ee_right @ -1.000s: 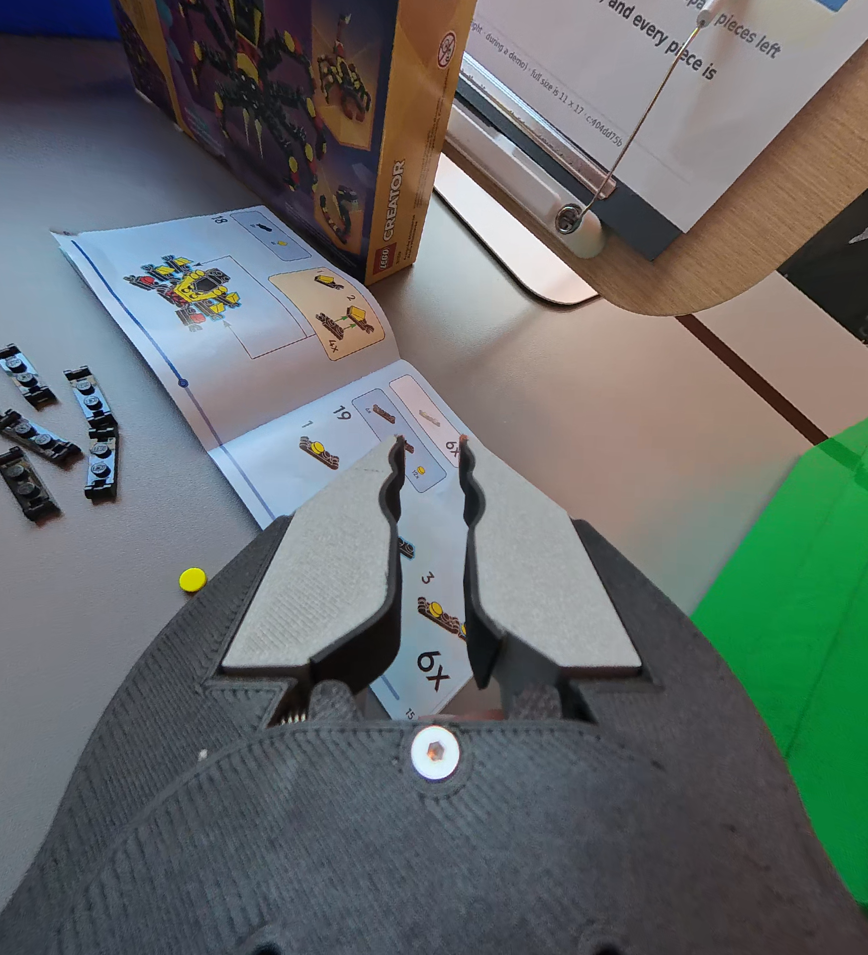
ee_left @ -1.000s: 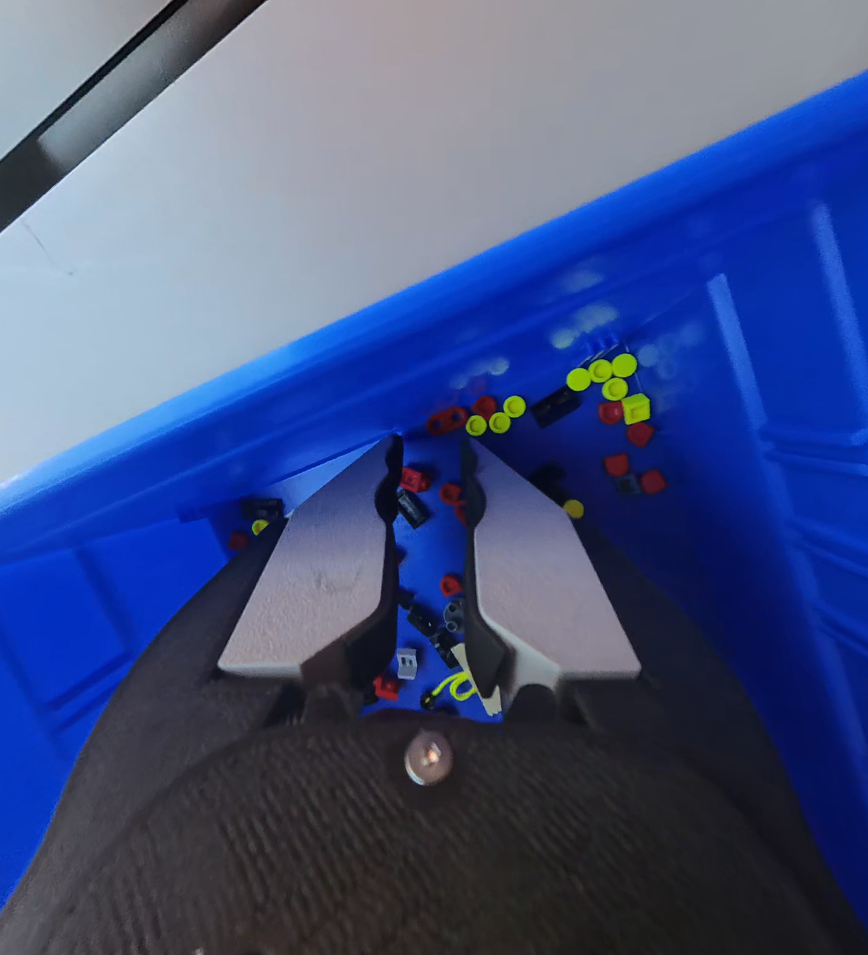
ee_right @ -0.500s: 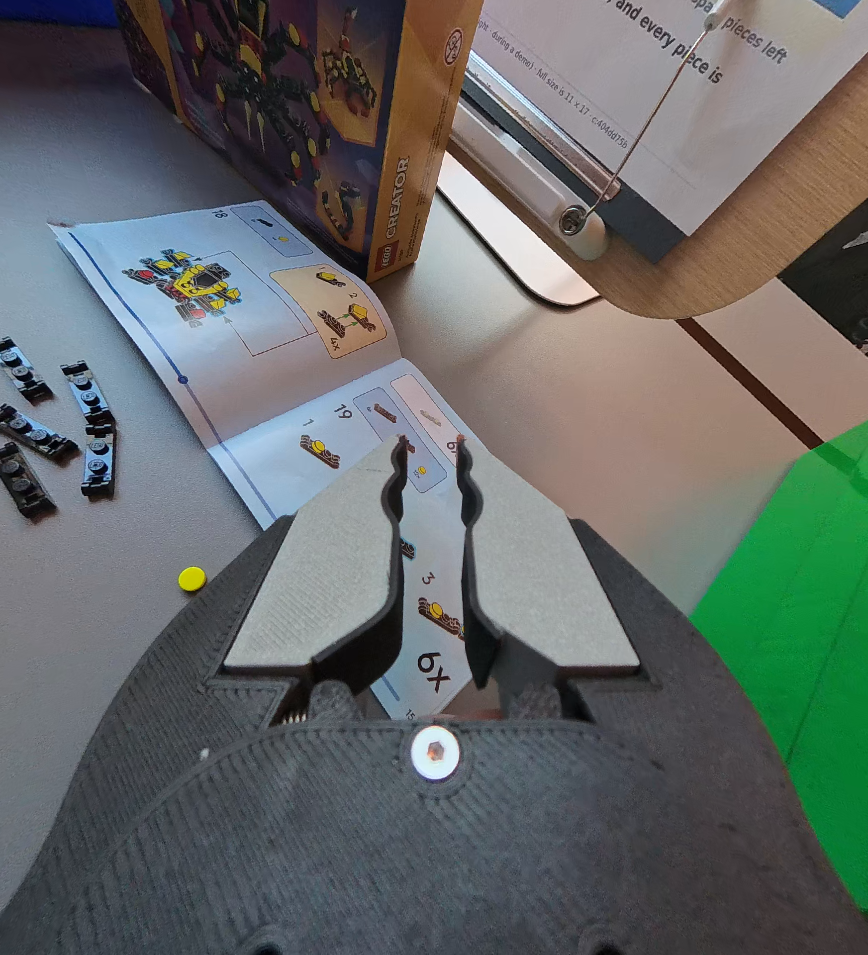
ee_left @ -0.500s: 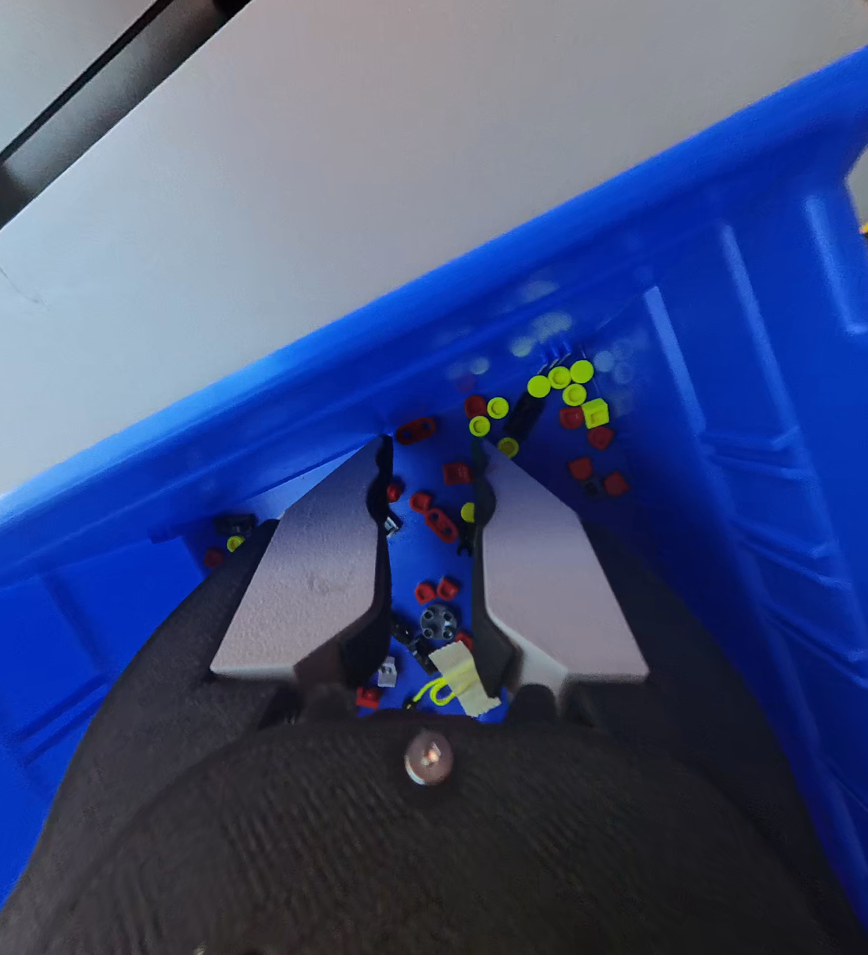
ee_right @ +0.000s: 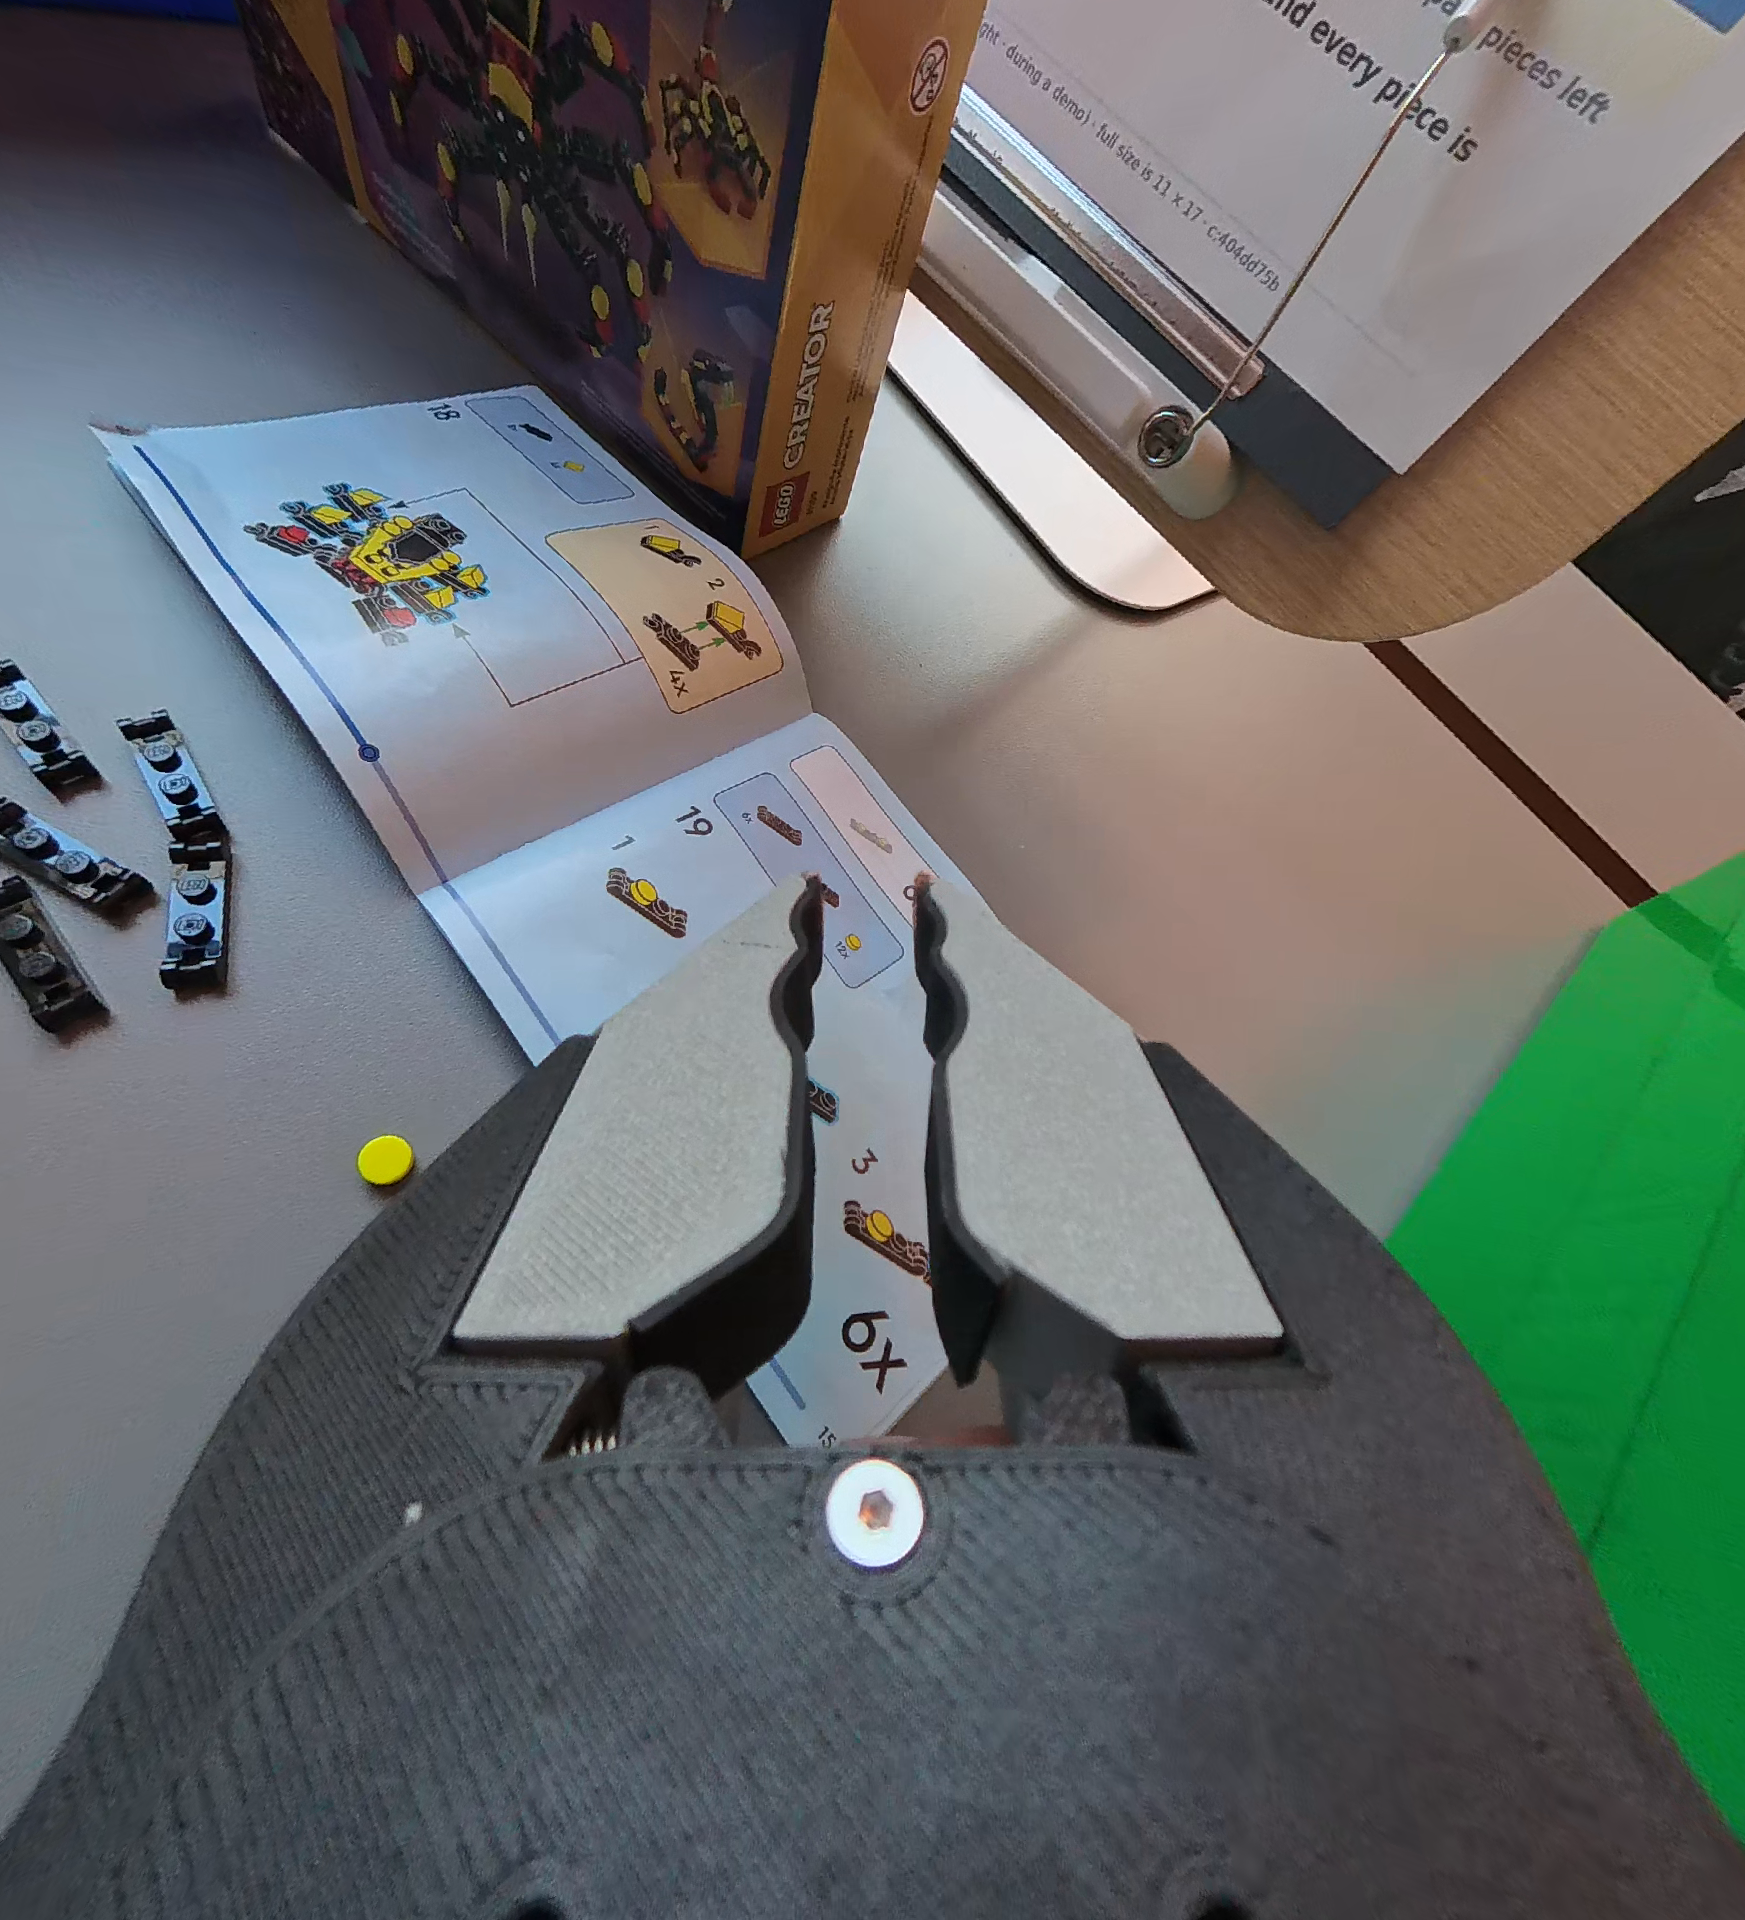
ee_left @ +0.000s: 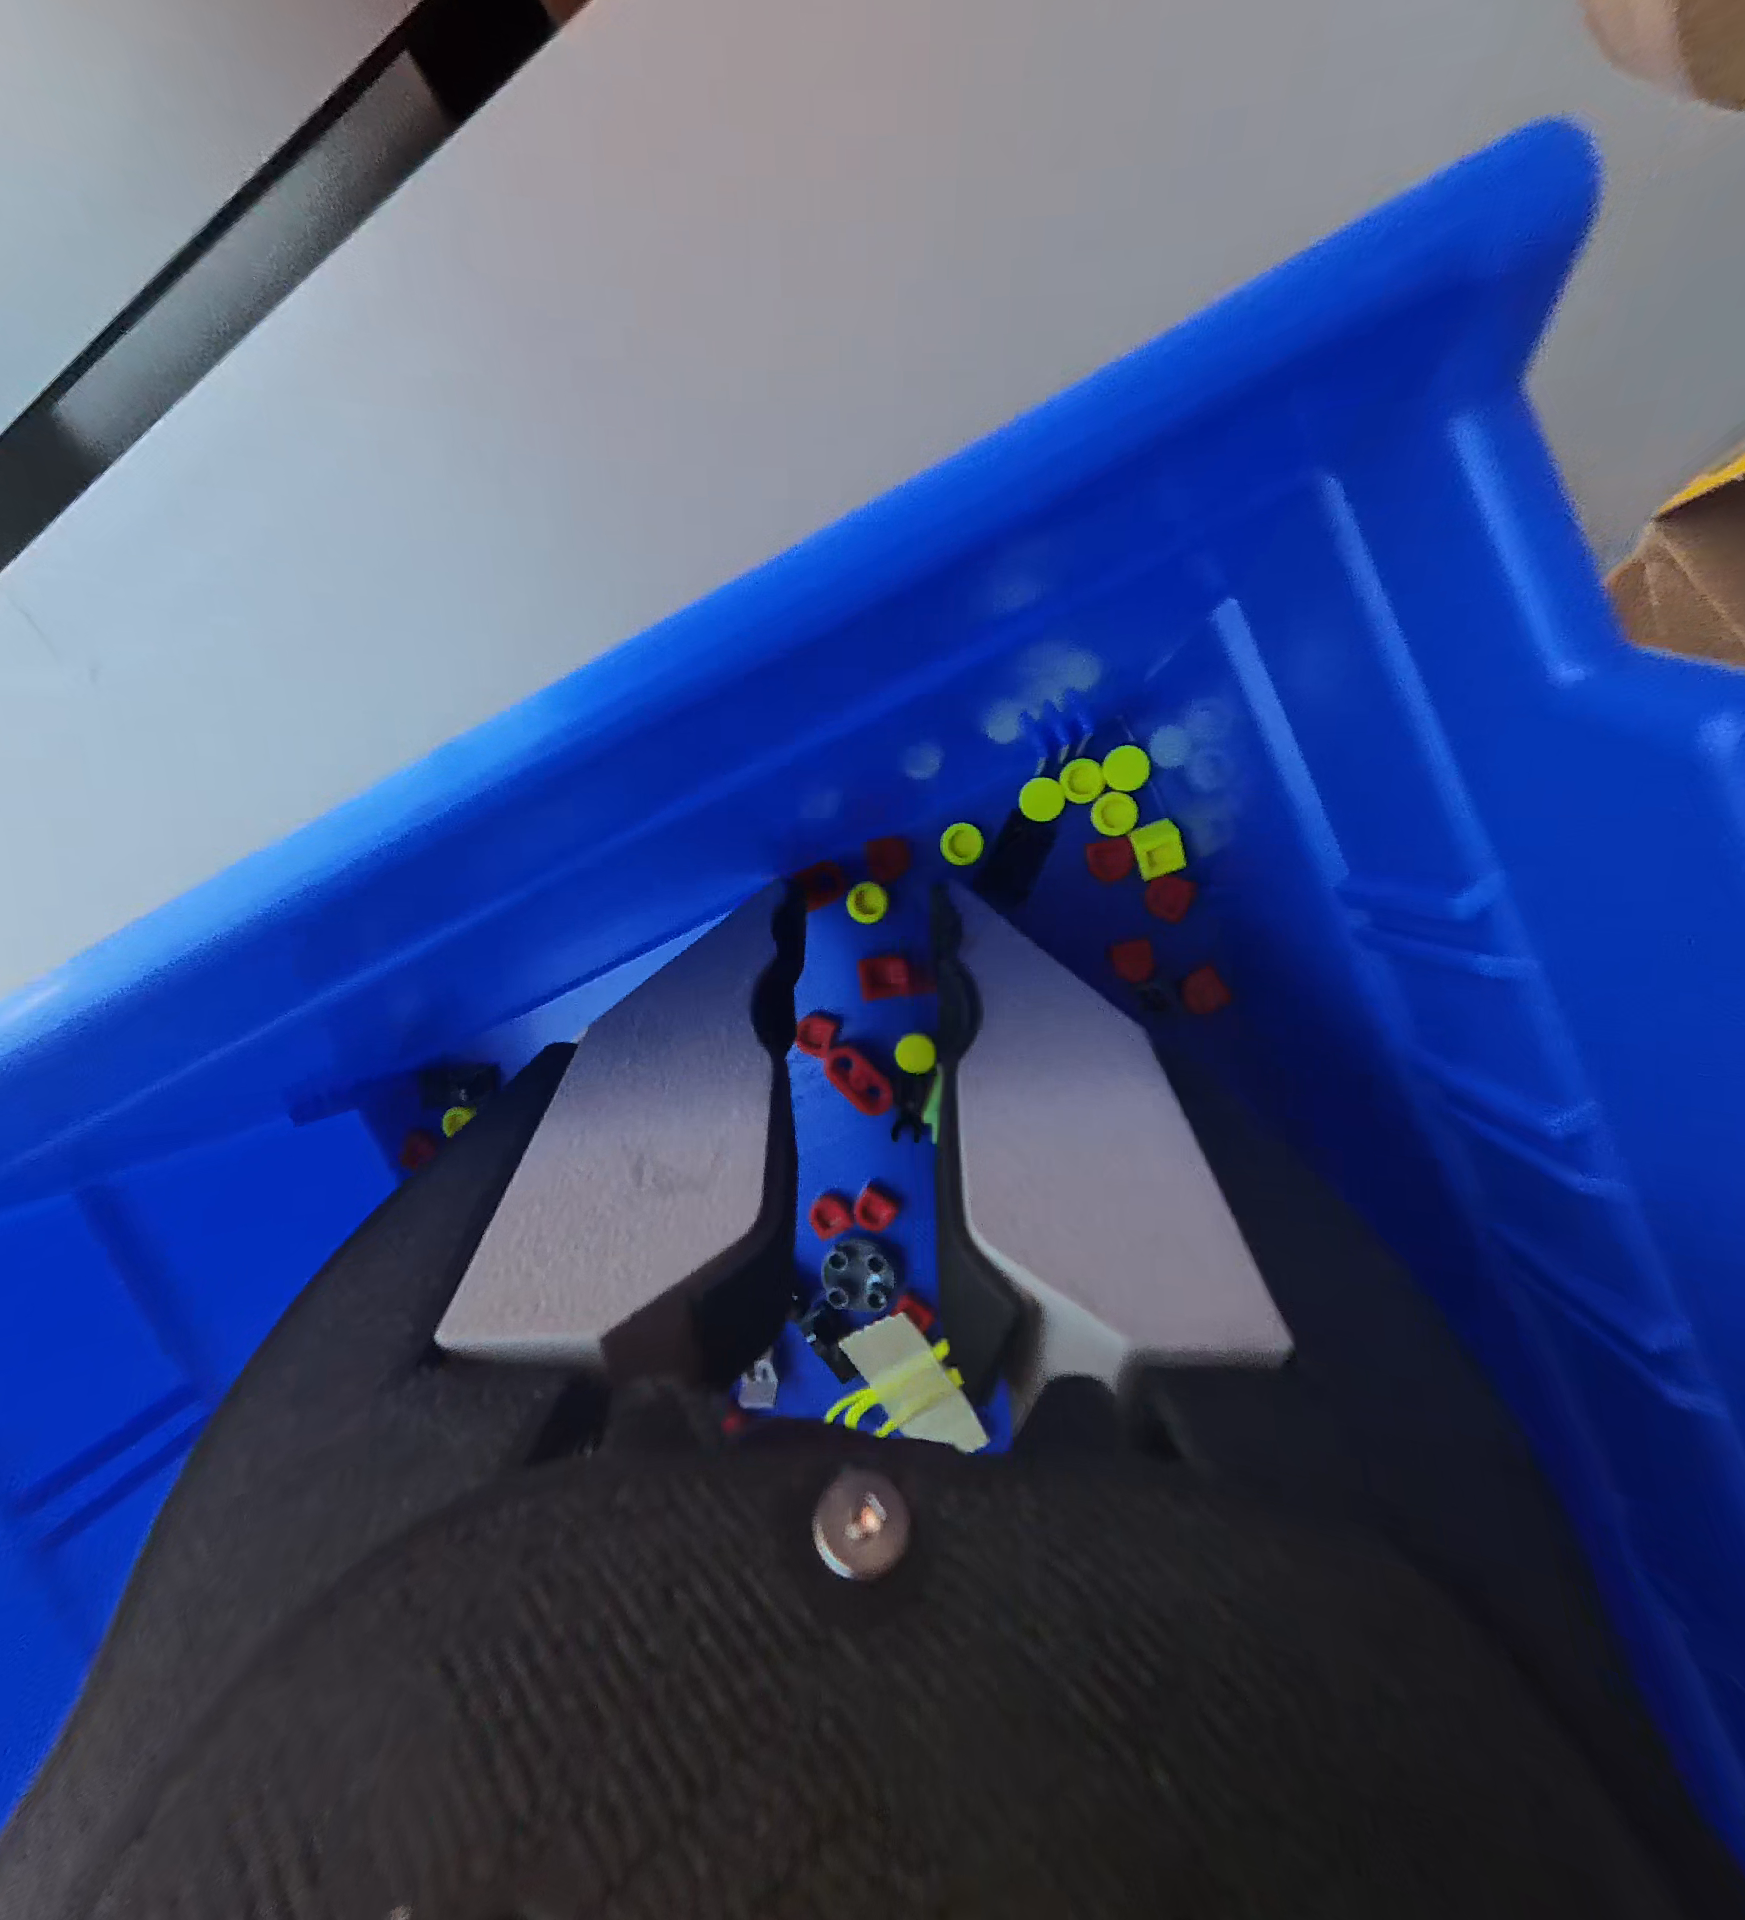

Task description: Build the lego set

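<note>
Since the earlier frames the left gripper [ee_left: 863, 899] has swung over the blue bin [ee_left: 1419, 727]: the bin's far right corner, cut off before, now shows whole at 1 o'clock, and the loose pieces have slid toward 12 o'clock. Its jaws have spread slightly; they stand apart and empty above the bin floor. A red piece [ee_left: 889, 977] and a yellow round stud [ee_left: 915, 1052] lie in the gap between the fingers, a dark grey round piece [ee_left: 855, 1272] nearer the gripper body, and a pale piece wrapped with yellow band [ee_left: 909, 1382] at the base of the gap. A cluster of yellow studs [ee_left: 1081, 779] sits in the bin's corner at 1 o'clock, with red pieces [ee_left: 1164, 899] just beside it. The view is somewhat blurred.

The right gripper [ee_right: 863, 888] has barely moved; the view has shifted only a little. Its jaws are parted, gripping nothing, over the open instruction booklet [ee_right: 535, 644] on the grey table [ee_right: 1159, 831]. The lego box [ee_right: 639, 208] stands upright at 11 o'clock, touching the booklet's far edge. Black plates [ee_right: 68, 831] lie scattered at 9 o'clock, and a single yellow stud [ee_right: 385, 1157] lies near the gripper body. A green bin [ee_right: 1626, 1247] fills 3 to 4 o'clock.
</note>
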### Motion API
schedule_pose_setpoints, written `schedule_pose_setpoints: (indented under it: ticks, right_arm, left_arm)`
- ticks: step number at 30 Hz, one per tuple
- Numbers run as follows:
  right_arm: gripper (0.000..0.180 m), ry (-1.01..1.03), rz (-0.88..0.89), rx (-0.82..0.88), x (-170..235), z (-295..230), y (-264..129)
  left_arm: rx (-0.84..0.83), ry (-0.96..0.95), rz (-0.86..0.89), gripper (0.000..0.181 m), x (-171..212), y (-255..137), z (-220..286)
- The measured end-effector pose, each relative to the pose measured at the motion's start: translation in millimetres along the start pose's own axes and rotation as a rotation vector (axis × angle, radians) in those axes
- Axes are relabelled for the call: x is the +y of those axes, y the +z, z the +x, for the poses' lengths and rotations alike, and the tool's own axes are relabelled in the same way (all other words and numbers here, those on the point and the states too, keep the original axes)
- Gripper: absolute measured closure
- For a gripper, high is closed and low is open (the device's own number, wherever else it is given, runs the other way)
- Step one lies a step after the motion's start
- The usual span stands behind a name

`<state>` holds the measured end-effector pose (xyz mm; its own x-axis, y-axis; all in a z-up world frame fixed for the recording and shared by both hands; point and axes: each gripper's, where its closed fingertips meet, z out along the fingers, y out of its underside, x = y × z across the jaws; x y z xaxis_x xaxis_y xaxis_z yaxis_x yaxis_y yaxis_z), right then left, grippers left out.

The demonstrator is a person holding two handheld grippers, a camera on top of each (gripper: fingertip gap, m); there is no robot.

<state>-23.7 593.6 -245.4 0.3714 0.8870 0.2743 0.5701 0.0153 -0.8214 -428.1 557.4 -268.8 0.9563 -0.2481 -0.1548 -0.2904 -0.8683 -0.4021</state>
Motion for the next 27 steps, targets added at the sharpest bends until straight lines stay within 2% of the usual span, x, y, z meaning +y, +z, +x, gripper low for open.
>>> schedule_pose_setpoints:
  ticks: [9,14,17,23,27]
  right_arm:
    - [0.166,-0.008,-0.002,0.005,0.2,0.0,0.2]
    - [0.166,-0.006,-0.004,0.000,0.5,-0.4,0.5]
    - [0.166,-0.007,-0.002,0.000,0.4,-0.5,0.4]
    - [0.167,-0.011,0.000,0.002,0.0,-0.5,0.3]
    - [0.167,-0.013,-0.002,0.001,0.3,-0.8,0.4]
  left_arm:
    - [0.044,-0.017,-0.004,0.155,4.1,-2.4,3.5]
    - [0.048,-0.032,-0.023,0.160,11.6,-5.3,-2.4]
    - [0.080,-0.052,-0.046,0.154,16.8,-8.5,-0.7]
    - [0.107,-0.046,-0.001,0.151,5.6,-9.2,4.0]
    - [0.079,-0.017,-0.007,0.155,5.5,-6.0,2.5]
